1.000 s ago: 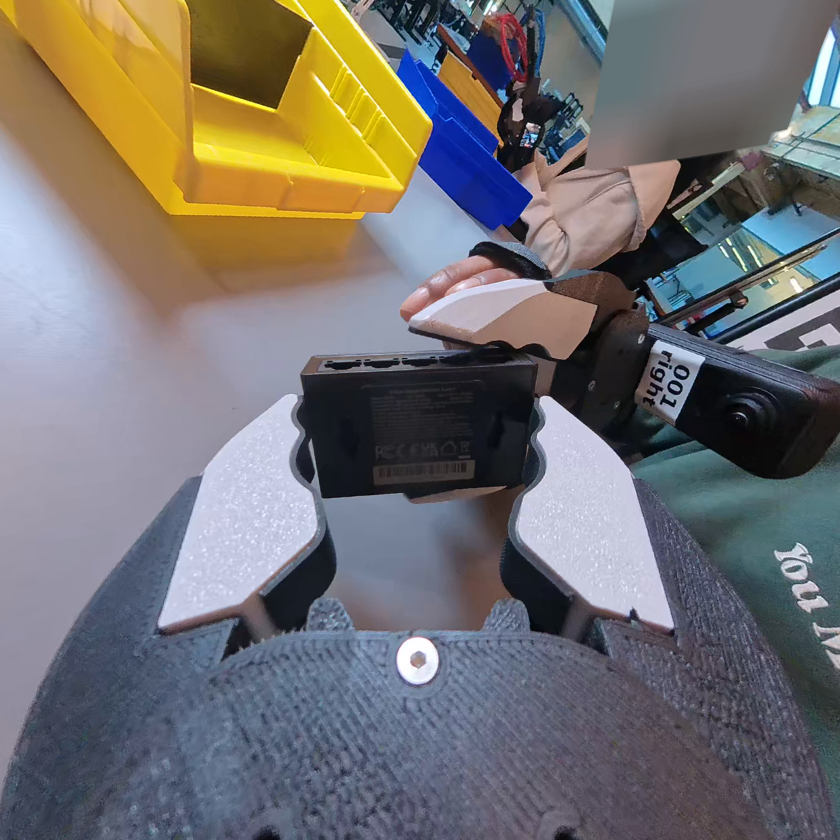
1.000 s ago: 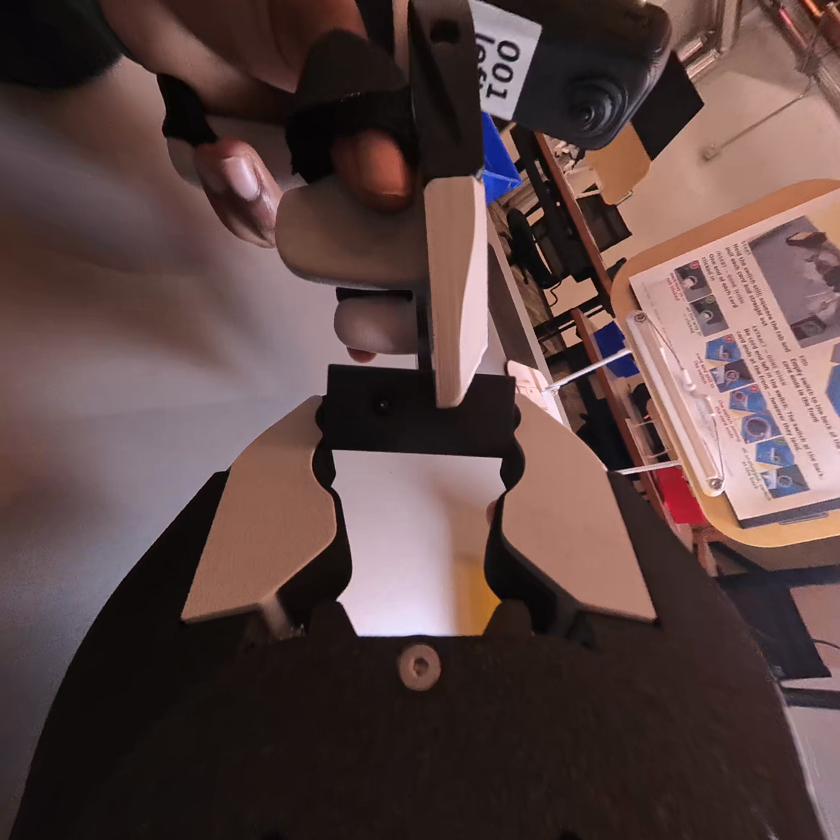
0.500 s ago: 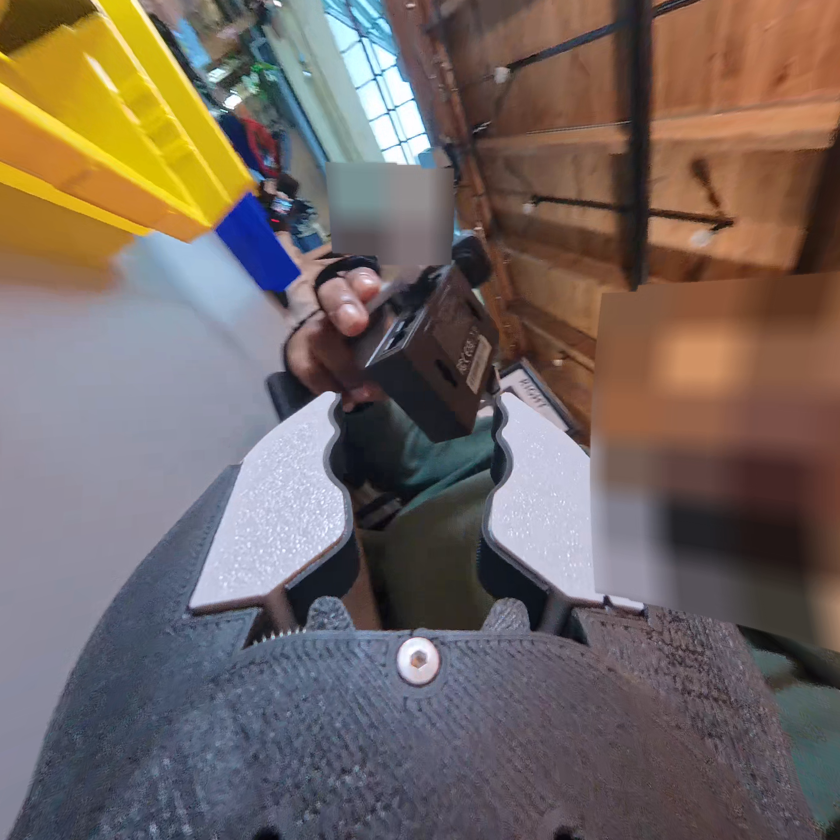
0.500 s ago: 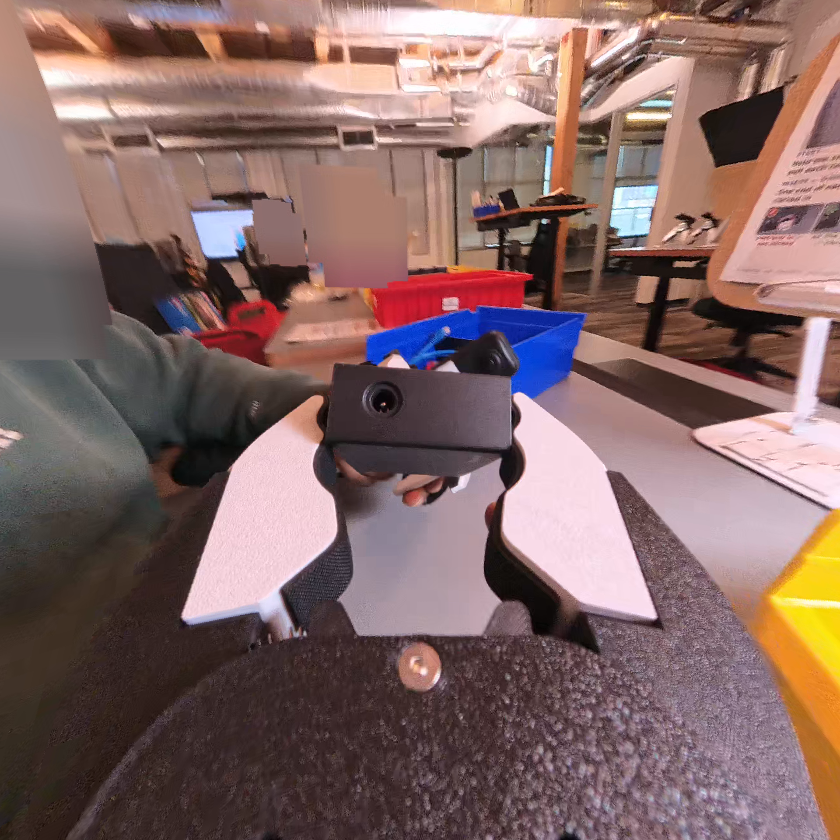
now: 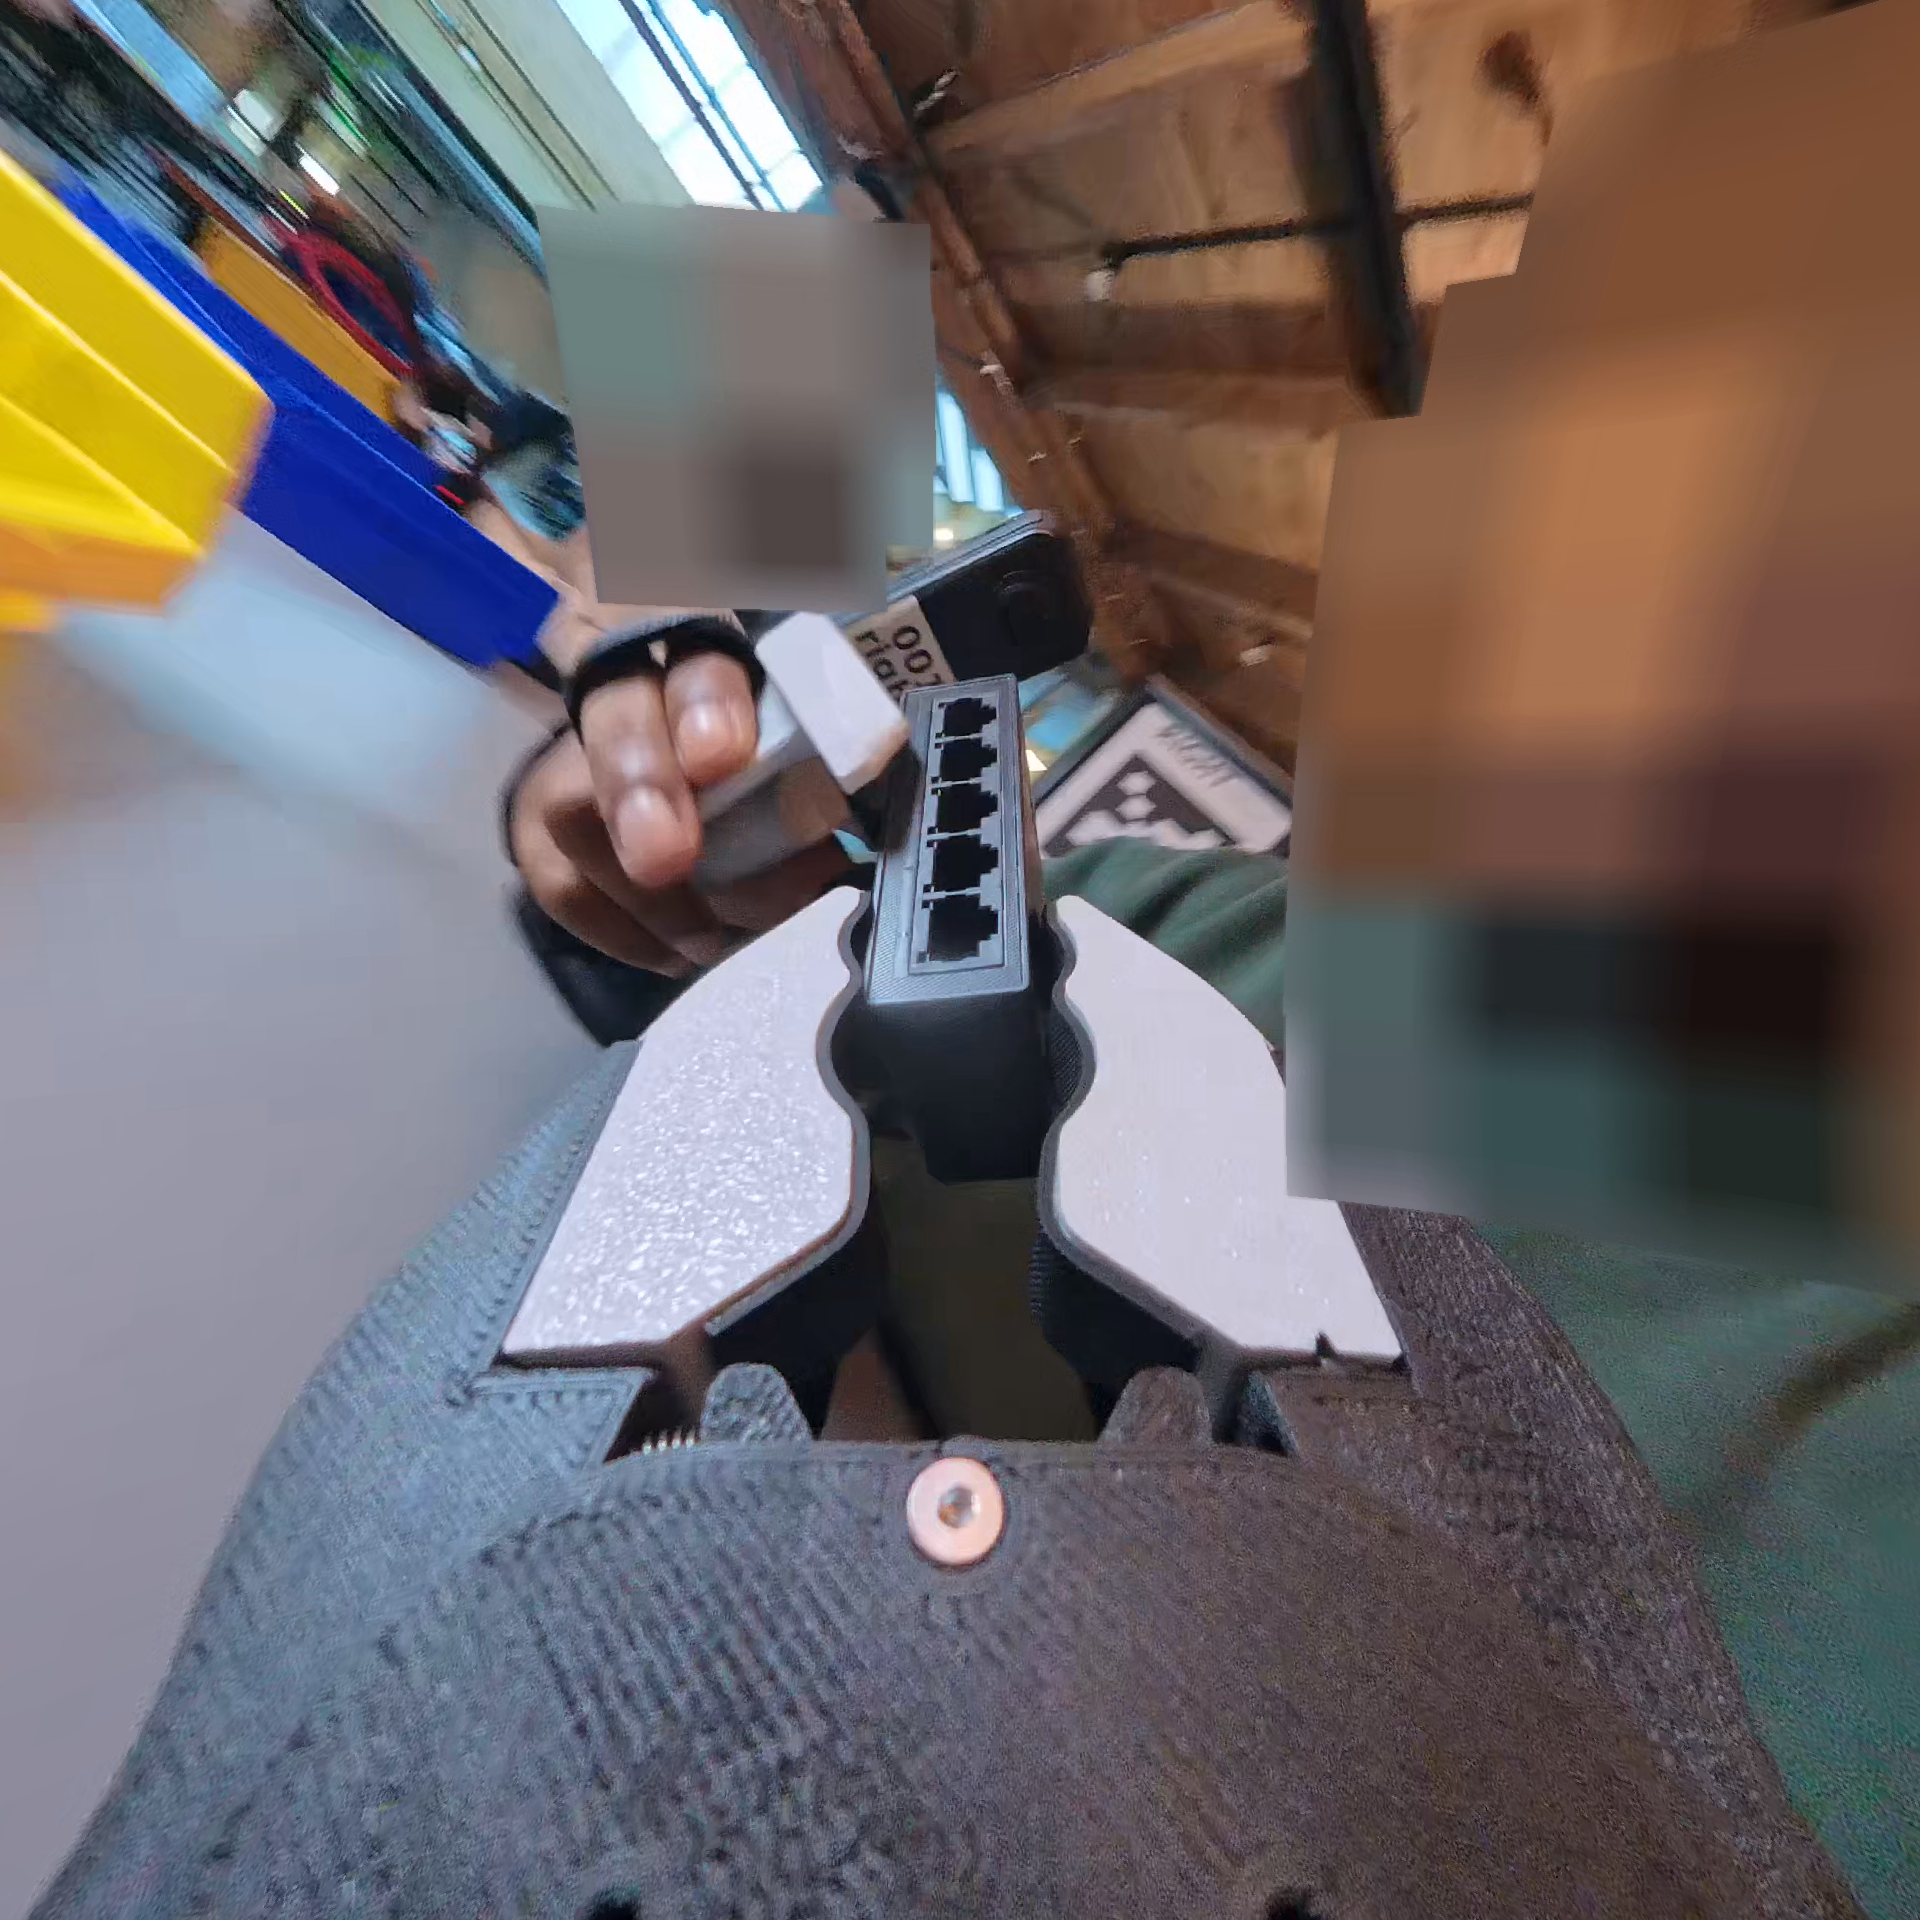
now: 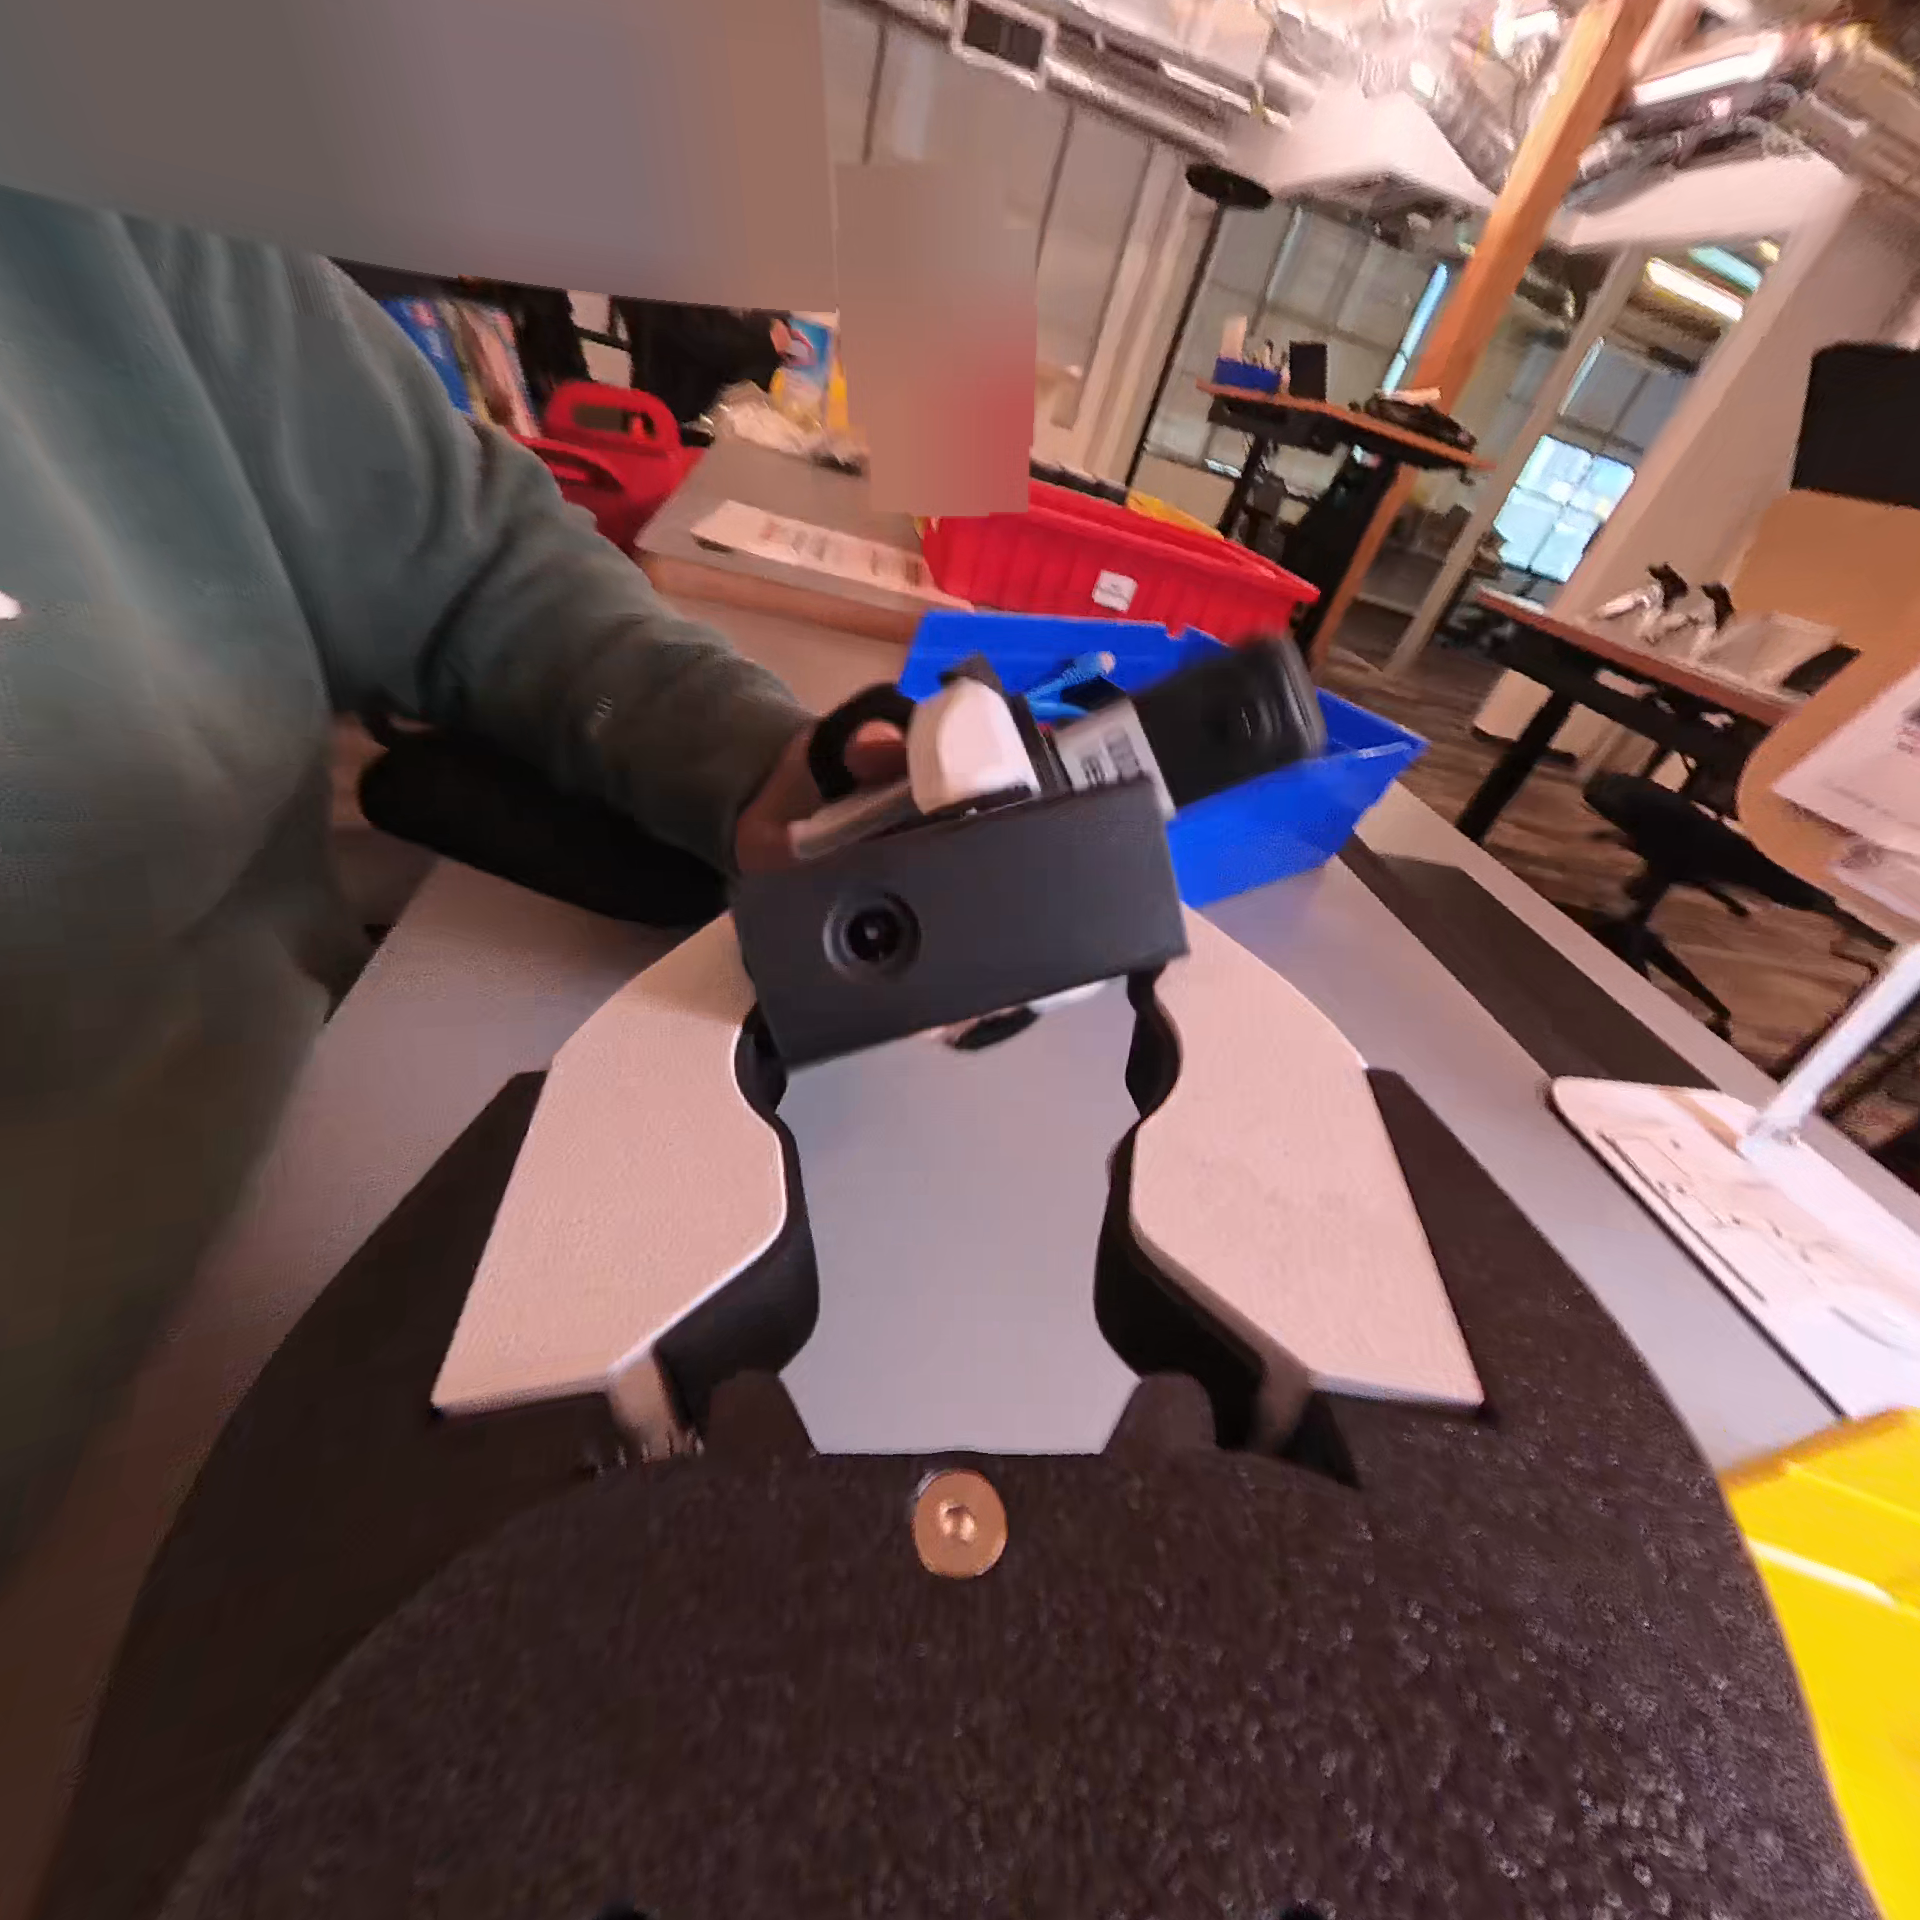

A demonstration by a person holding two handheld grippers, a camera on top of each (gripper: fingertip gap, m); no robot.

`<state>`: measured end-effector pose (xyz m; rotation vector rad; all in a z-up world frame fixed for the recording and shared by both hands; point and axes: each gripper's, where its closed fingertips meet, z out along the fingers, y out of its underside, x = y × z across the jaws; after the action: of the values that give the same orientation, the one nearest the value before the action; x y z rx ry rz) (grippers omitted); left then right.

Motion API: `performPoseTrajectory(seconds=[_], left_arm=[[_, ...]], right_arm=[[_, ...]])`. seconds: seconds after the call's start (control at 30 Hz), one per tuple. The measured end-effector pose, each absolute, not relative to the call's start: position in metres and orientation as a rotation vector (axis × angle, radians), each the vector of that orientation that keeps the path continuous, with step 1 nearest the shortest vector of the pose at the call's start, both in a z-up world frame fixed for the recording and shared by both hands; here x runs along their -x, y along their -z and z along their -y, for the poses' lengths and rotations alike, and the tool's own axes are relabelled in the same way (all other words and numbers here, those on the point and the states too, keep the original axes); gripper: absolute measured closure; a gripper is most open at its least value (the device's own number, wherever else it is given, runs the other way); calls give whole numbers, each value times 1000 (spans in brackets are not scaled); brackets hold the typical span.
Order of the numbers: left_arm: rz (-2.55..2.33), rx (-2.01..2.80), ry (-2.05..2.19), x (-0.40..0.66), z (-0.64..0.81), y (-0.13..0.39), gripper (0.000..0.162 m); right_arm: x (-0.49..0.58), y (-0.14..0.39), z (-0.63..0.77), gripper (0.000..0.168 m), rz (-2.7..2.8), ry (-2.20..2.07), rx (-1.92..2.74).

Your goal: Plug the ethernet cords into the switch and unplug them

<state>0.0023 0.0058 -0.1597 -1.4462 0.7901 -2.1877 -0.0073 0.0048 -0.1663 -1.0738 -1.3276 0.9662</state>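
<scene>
The black switch [image 5: 951, 935] is off the table between both grippers. My left gripper [image 5: 954, 987] is shut on its thin sides, and its row of empty ports faces the camera. In the right wrist view the switch [image 6: 966, 935] shows its round power socket and sits tilted between the tips of my right gripper [image 6: 956, 1003], which closes on its two ends. The right gripper's finger [image 5: 821, 717] lies against the switch's left side. The left gripper's finger [image 6: 966, 748] shows behind the switch. A blue ethernet cord [image 6: 1070, 670] lies in the blue bin [image 6: 1299, 800].
The grey table [image 6: 935, 1268] lies below. A yellow bin [image 5: 94, 416] and the blue bin [image 5: 384, 530] stand at the left. A yellow bin corner [image 6: 1849, 1558] is near right. A white stand with a sheet [image 6: 1766, 1216] and a red bin [image 6: 1101, 571] are farther off. A person's green sleeve [image 6: 468, 623] is at the left.
The right gripper lifted the switch off the table and turned it. The left gripper, open half a second ago, has closed on the switch's thin sides. The switch now sits tilted in the right gripper.
</scene>
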Motion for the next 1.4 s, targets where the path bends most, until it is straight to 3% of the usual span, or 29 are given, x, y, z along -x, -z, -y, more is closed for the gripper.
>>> performPoseTrajectory(seconds=[0.03,0.17,0.3,0.4,1.07,1.2,1.4], left_arm=[[-852,1433,2034,0,-9,159,133],[-1108,1384,1470,9,-15,158,134],[-1285,1317,1022,13,-18,172,134],[-1294,1302,995,11,-17,176,134],[-1532,1248,507,22,-33,212,131],[-1491,1287,576,21,-32,209,131],[-1436,1457,952,17,-19,213,135]], right_arm=[[7,168,-8,103,1316,-979,1108],[6,180,-17,99,1291,-1075,1243],[9,186,-20,115,1286,-1089,1304],[11,197,-23,135,1326,-978,1311],[8,212,-35,139,1480,-291,1055],[7,210,-34,139,1468,-385,1095],[2,206,-22,140,1457,-937,1314]])
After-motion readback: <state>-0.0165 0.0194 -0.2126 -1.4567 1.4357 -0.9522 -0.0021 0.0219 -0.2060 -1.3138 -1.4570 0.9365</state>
